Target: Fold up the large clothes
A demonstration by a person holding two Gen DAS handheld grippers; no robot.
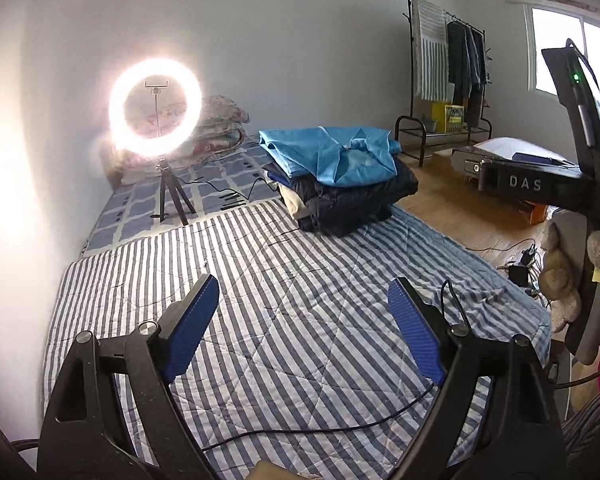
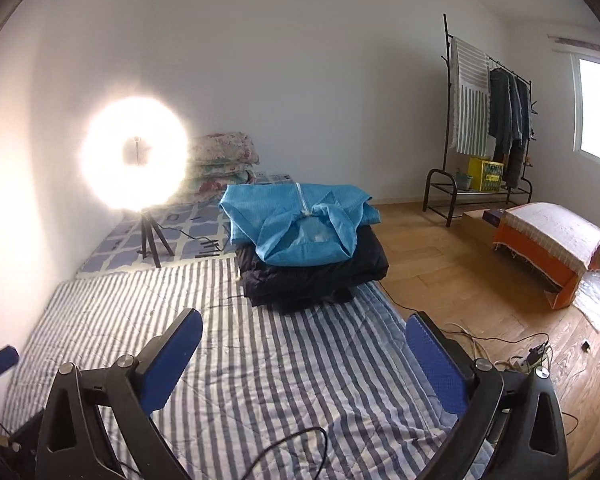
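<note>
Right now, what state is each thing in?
left gripper: open, empty
right gripper: open, empty
blue garment: folded, on top of pile
dark garment: folded, under it
ring light: on
striped quilt: spread flat

The left gripper has black angular arms, blue ribbed pads and silver screws; the right gripper looks the same; its body shows white letters "DAS".

Both wrist views aimed forward and downward from low over the blue-and-white striped quilt, the stack of folded blue and dark clothes and glowing ring light on a tripod shared by both, right view set further right.
</note>
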